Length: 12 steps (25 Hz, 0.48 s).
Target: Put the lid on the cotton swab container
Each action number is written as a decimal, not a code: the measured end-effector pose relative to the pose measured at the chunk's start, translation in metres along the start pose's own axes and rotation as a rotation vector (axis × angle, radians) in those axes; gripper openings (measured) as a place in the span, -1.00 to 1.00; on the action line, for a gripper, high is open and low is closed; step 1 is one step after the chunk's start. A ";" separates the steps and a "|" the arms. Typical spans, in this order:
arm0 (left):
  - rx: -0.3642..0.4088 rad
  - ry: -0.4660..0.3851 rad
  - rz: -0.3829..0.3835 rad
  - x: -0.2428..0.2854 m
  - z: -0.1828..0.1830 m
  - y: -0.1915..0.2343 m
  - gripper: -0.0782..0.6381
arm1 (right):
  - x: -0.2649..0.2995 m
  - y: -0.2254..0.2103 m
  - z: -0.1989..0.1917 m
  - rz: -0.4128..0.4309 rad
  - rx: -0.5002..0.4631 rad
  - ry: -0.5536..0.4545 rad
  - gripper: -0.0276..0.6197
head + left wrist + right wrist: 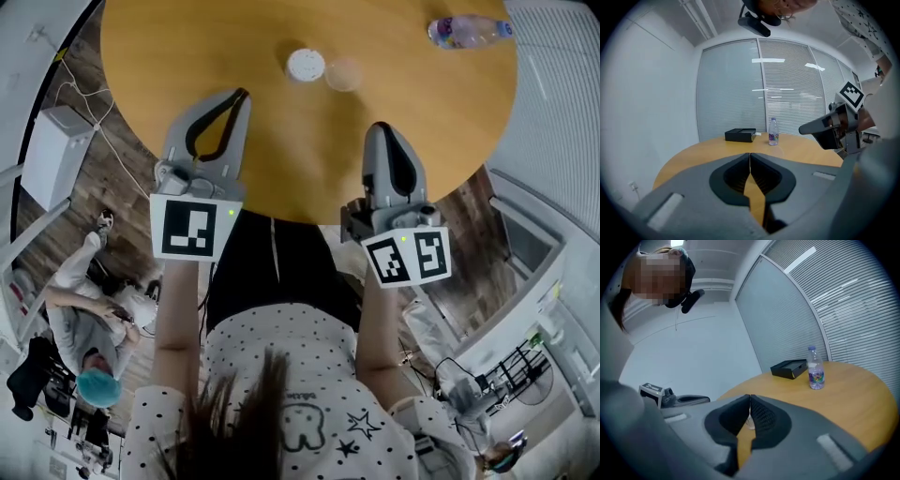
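Both your left tongs (240, 96) and right tongs (379, 128) are pinched closed with nothing in them. The cotton swab container (306, 65) stands upright farther across the desk (187, 56), ahead of the gap between them. What looks like its clear lid (343, 73) lies flat just to its right, nearer your right tongs. You'd likely open those and reach forward-left for it.

Round wooden table (187, 56) on seemingly wood-plank floor (131, 187), slatted blinds (787, 93) behind.
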<state>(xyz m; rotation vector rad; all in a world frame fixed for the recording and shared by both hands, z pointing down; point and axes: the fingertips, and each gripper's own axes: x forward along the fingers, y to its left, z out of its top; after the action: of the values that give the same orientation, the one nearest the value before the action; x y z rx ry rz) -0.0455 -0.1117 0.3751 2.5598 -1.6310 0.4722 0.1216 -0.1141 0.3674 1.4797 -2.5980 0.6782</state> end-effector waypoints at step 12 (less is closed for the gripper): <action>0.019 0.078 -0.155 0.059 -0.042 -0.017 -0.47 | 0.049 -0.028 -0.032 -0.019 0.081 0.092 -0.71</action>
<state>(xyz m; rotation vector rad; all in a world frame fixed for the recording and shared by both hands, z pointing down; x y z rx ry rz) -0.0170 -0.1467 0.4344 2.6197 -1.3969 0.5690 0.1144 -0.1523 0.4190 1.4555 -2.5134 0.8385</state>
